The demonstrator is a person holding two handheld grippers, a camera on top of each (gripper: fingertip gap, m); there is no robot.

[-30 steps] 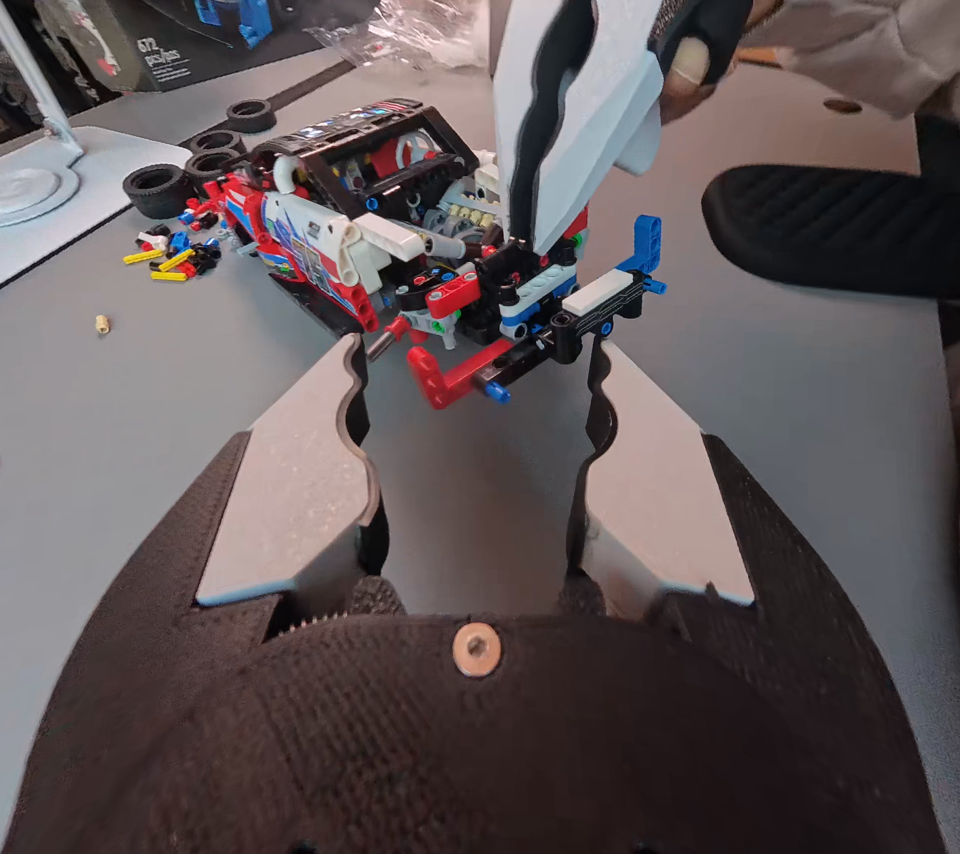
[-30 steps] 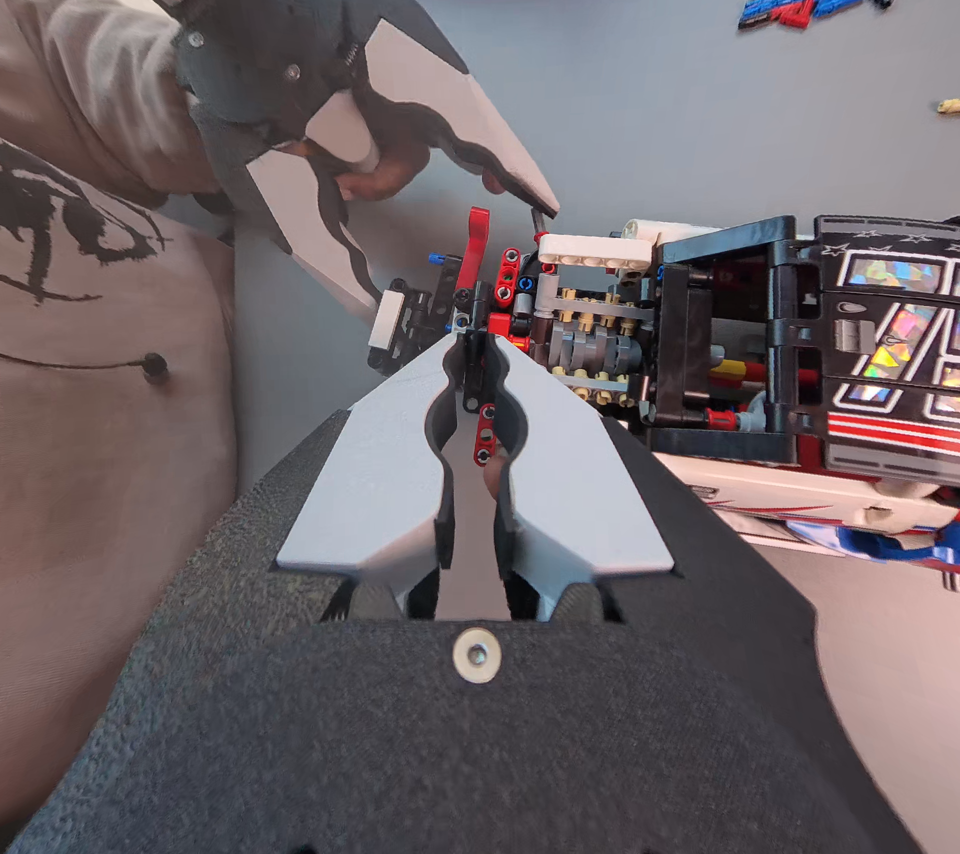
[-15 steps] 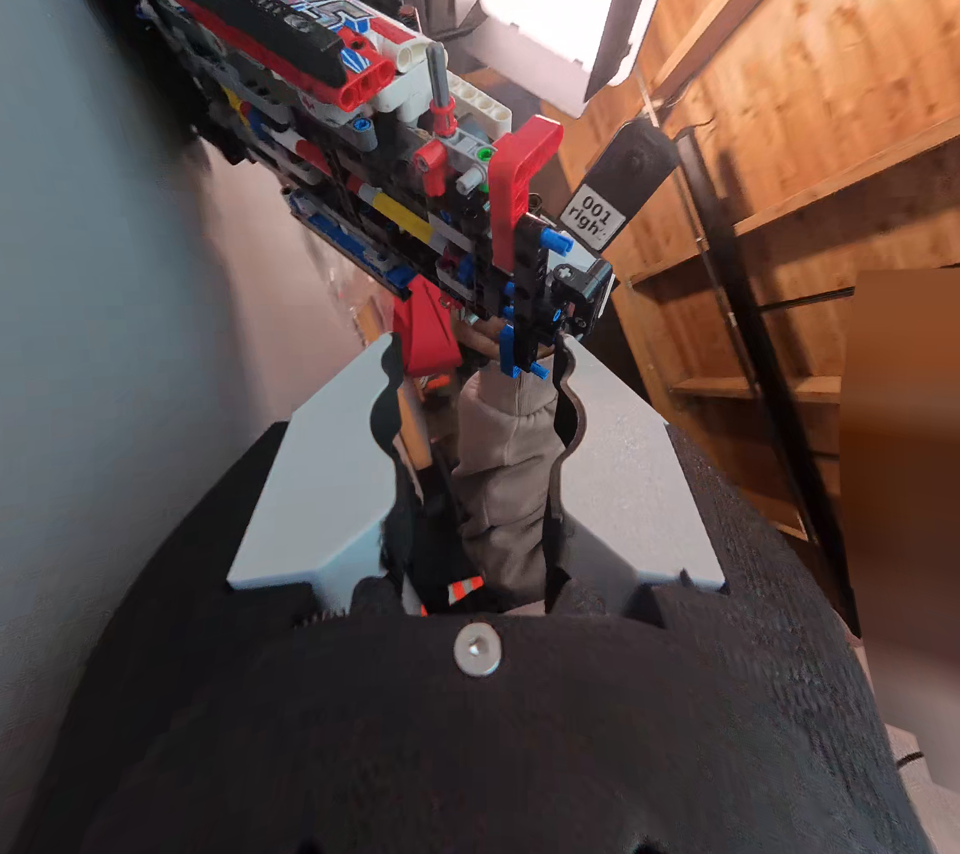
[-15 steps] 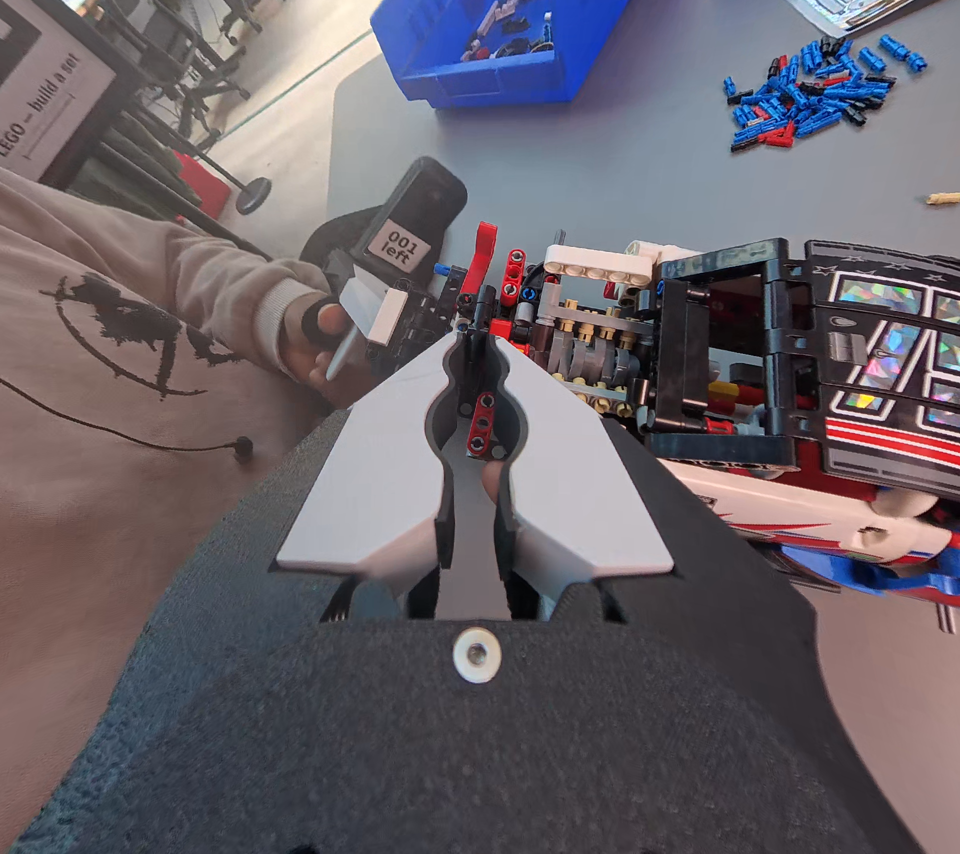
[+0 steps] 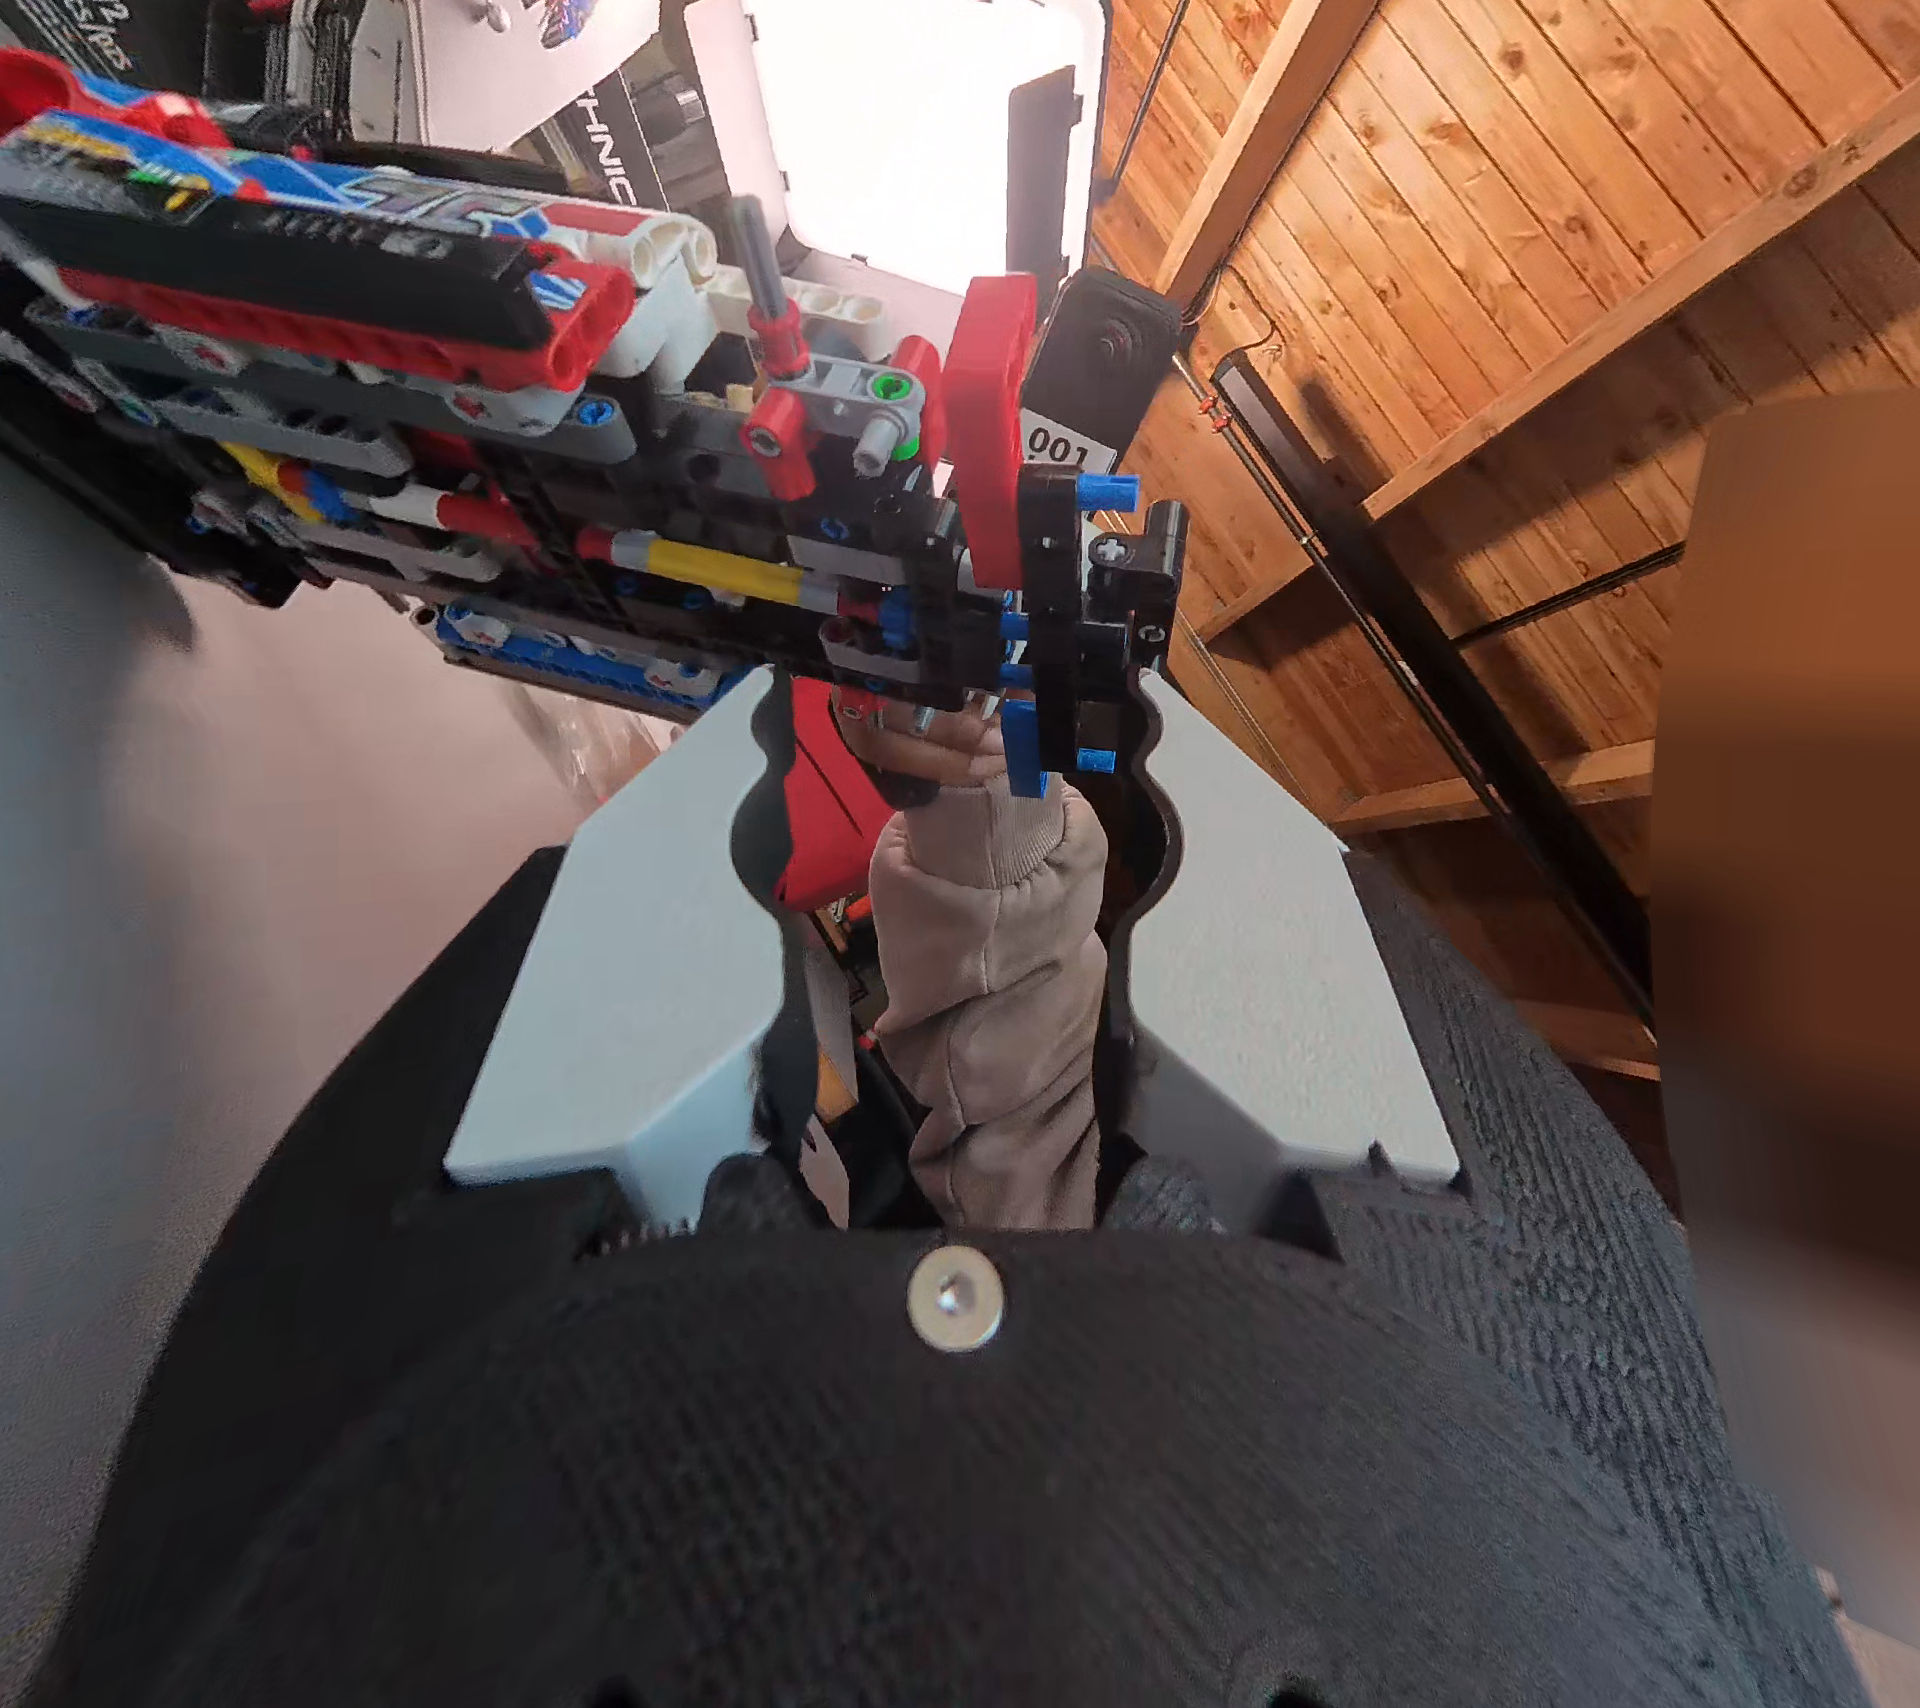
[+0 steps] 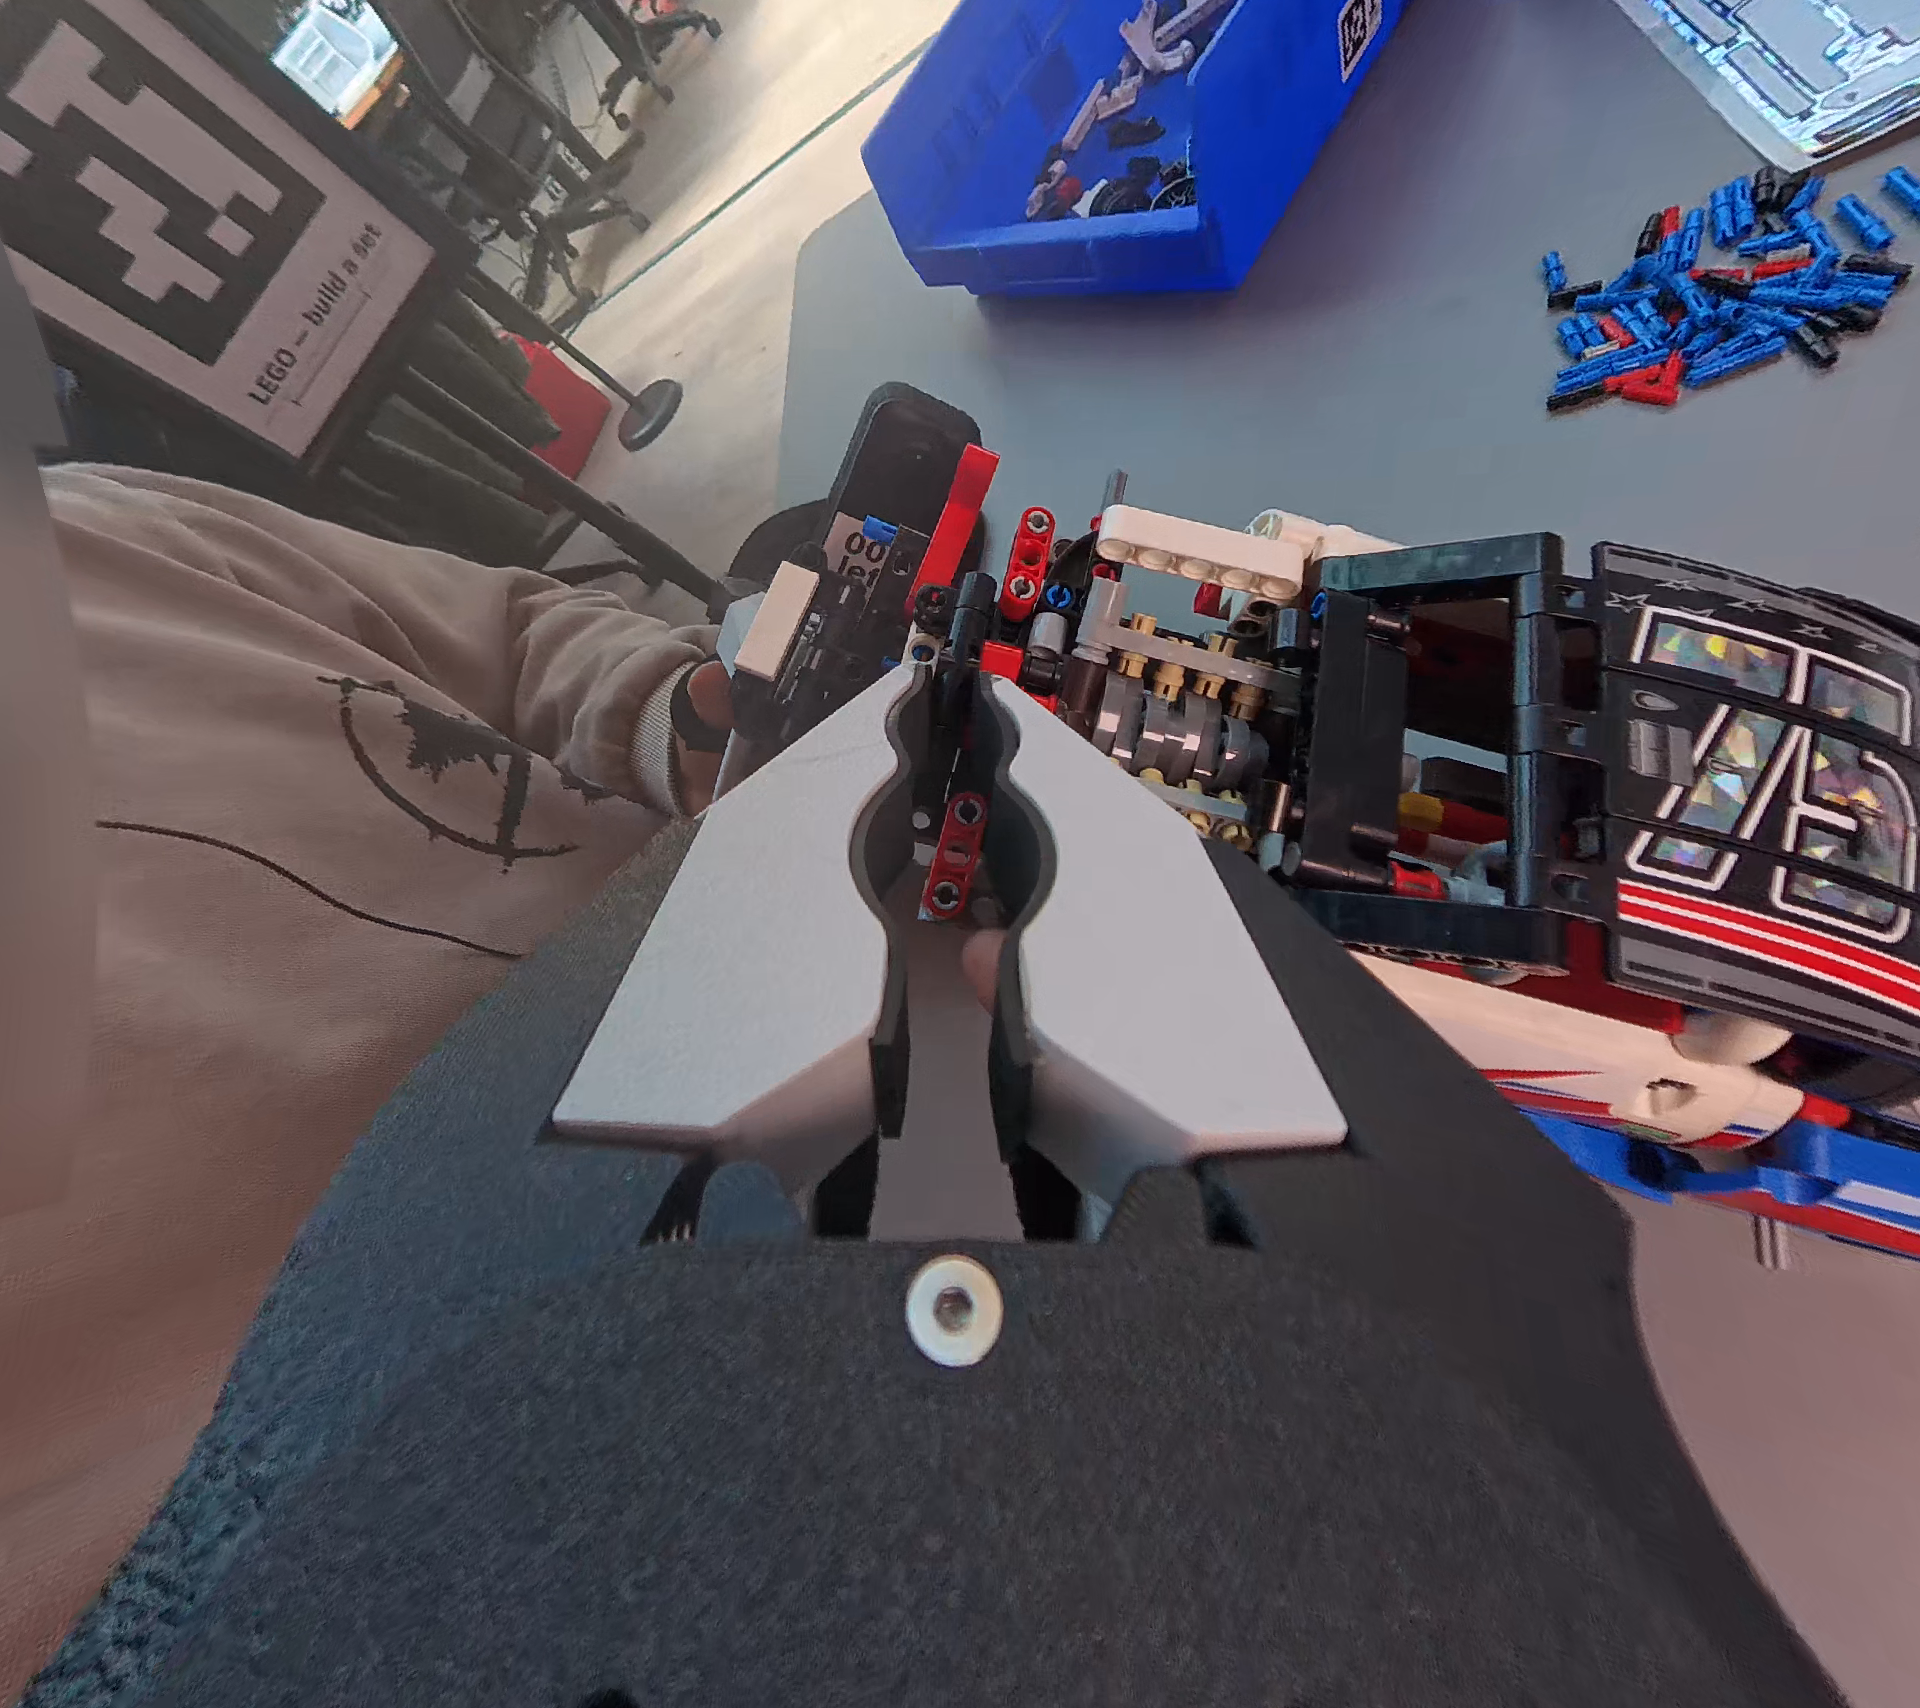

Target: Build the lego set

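While right tongs (image 6: 951, 702) stay clenched on lego car (image 6: 1455, 775), left tongs (image 5: 956, 692) remain spread, now beneath its lifted rear.

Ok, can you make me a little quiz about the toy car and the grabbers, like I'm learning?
1. True or false: the right gripper is shut on the end of the toy car.
2. What colour is the bin on the table? A red, B blue, C green.
3. Fill in the word: the left gripper sits at the car's end with its fingers wide ____.

Key: 1 true. 2 B. 3 open.
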